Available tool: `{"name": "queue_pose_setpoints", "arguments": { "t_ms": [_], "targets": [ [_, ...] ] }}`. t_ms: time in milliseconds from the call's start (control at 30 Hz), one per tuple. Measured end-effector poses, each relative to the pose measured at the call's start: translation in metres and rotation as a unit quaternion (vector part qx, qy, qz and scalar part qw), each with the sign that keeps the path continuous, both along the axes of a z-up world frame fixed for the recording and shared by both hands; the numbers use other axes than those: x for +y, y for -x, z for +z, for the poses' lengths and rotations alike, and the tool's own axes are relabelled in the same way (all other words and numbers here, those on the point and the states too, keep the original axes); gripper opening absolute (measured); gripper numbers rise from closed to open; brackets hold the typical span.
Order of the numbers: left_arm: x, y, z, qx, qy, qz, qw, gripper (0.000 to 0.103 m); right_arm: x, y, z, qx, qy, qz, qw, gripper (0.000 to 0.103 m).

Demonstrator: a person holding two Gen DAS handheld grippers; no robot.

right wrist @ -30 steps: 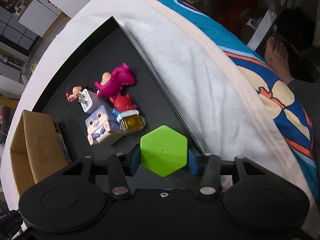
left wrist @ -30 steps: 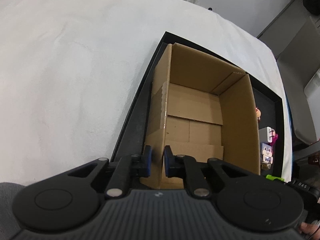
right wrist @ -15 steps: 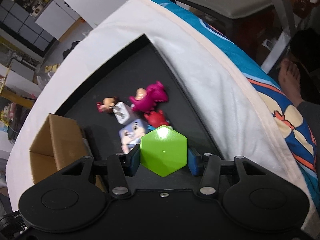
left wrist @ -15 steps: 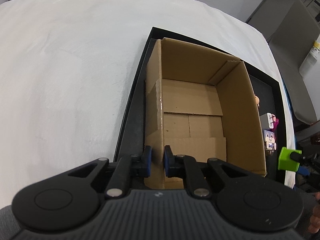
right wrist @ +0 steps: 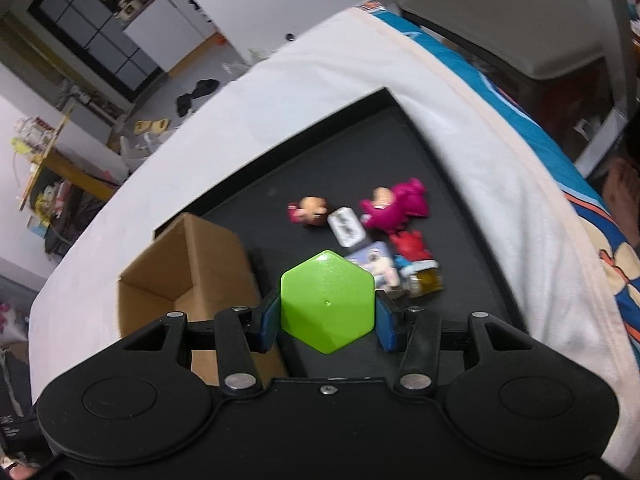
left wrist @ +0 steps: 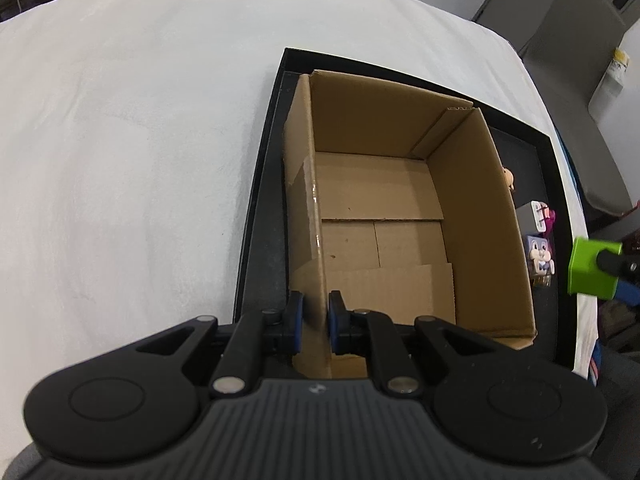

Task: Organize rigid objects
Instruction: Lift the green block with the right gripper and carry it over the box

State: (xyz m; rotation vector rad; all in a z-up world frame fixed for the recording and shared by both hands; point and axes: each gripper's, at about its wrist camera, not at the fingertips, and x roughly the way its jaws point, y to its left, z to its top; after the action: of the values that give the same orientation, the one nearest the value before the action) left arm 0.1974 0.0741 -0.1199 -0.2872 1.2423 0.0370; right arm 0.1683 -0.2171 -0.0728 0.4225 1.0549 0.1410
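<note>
We find a white cloth [left wrist: 120, 160] covering the surface, and on it a black tray [left wrist: 260, 208]. An open cardboard box [left wrist: 480, 208] stands in the tray's left part, with only its bottom flaps showing inside. The left gripper [left wrist: 315, 322] is closed on the near end of the box's left wall, one finger inside and one outside. The right gripper [right wrist: 327, 316] clamps a green hexagonal block [right wrist: 327, 300] between its blue fingers [right wrist: 269, 318], held in the air above the tray, just right of the box. On the tray right of the box lies a close cluster of small toys: a magenta figure [right wrist: 396, 204], a bunny cube [right wrist: 378, 262], a red figure [right wrist: 412, 244], a white plug [right wrist: 346, 226], a small doll [right wrist: 308, 210] and a yellow piece [right wrist: 428, 282]. Which of them touch, we cannot tell.
</note>
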Motion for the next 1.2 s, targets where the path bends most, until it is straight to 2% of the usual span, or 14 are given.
{"name": "queue_pose_setpoints", "arguments": {
  "t_ms": [533, 867, 1200],
  "targets": [
    [0.005, -0.008, 0.0, 0.007, 0.001, -0.021, 0.9997, 0.012, 0.056, -0.009, 0.028, -0.039, 0.002, 0.058, 0.998, 0.047],
    [0.008, -0.007, 0.001, 0.007, 0.009, -0.017, 0.9998, 0.012, 0.108, -0.018, 0.027, -0.04, 0.026, 0.144, 0.988, 0.047],
    [0.014, -0.006, 0.0, 0.009, 0.019, -0.009, 0.9997, 0.012, 0.152, -0.035, 0.022, -0.034, 0.052, 0.192, 0.979, 0.047]
  ]
}}
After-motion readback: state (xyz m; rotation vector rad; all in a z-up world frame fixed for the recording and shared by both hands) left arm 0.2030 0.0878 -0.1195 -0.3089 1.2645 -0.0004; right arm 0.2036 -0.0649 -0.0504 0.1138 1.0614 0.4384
